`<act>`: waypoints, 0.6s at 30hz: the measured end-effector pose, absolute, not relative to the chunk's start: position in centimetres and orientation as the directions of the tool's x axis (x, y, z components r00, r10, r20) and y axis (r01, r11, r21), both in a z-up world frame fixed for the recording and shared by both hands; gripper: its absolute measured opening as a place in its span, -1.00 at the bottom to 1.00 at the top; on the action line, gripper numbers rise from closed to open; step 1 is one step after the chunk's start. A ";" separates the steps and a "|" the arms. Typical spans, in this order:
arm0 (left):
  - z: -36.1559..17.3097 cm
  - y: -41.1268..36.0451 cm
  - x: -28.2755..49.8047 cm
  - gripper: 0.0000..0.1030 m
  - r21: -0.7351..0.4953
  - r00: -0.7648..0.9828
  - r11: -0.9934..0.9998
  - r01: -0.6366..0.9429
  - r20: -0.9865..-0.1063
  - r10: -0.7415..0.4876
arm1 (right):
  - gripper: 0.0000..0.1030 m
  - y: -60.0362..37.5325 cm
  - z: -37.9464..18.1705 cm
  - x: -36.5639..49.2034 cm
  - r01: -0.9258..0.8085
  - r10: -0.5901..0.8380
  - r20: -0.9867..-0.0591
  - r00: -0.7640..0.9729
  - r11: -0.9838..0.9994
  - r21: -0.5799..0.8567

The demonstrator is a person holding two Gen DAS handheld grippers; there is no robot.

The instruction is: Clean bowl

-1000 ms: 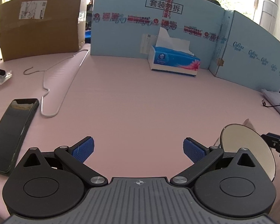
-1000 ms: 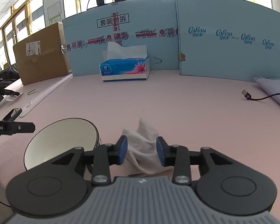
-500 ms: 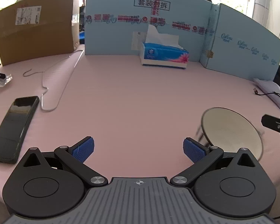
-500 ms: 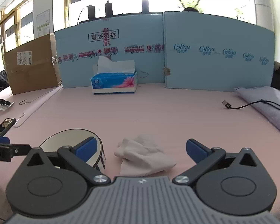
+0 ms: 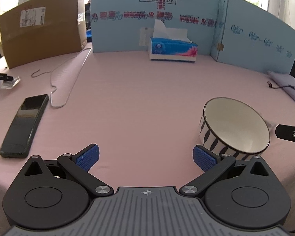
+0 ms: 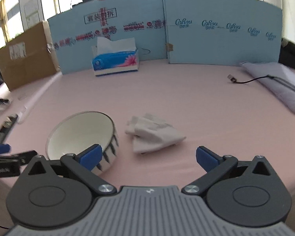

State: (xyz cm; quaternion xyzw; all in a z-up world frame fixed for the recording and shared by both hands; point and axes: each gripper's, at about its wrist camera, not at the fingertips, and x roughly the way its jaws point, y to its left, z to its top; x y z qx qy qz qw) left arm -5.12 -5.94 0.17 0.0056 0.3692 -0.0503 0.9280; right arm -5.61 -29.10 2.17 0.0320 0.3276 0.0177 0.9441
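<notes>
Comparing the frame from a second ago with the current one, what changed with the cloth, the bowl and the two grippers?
The right gripper let go of the white cloth: its jaws, closed around it a second ago, have just opened wide and backed away, leaving the crumpled cloth lying on the pink table beside the striped bowl. The left gripper stayed open and empty. Tissue box, phone and hanger kept their places.
</notes>
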 end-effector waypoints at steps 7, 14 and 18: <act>0.1 -6.5 -5.7 1.00 0.001 0.724 0.995 0.095 -0.687 -0.069 | 1.00 -29.0 1.8 -6.1 0.001 0.023 -0.613 0.790 0.999 0.039; 0.2 -6.4 -5.9 1.00 -0.028 0.725 0.995 0.091 -0.683 -0.086 | 1.00 -29.2 1.8 -6.1 0.007 0.015 -0.616 0.788 0.999 0.033; 0.3 -6.2 -6.0 1.00 -0.039 0.729 0.995 0.095 -0.678 -0.096 | 1.00 -29.2 1.8 -6.0 0.010 0.009 -0.616 0.788 1.000 0.028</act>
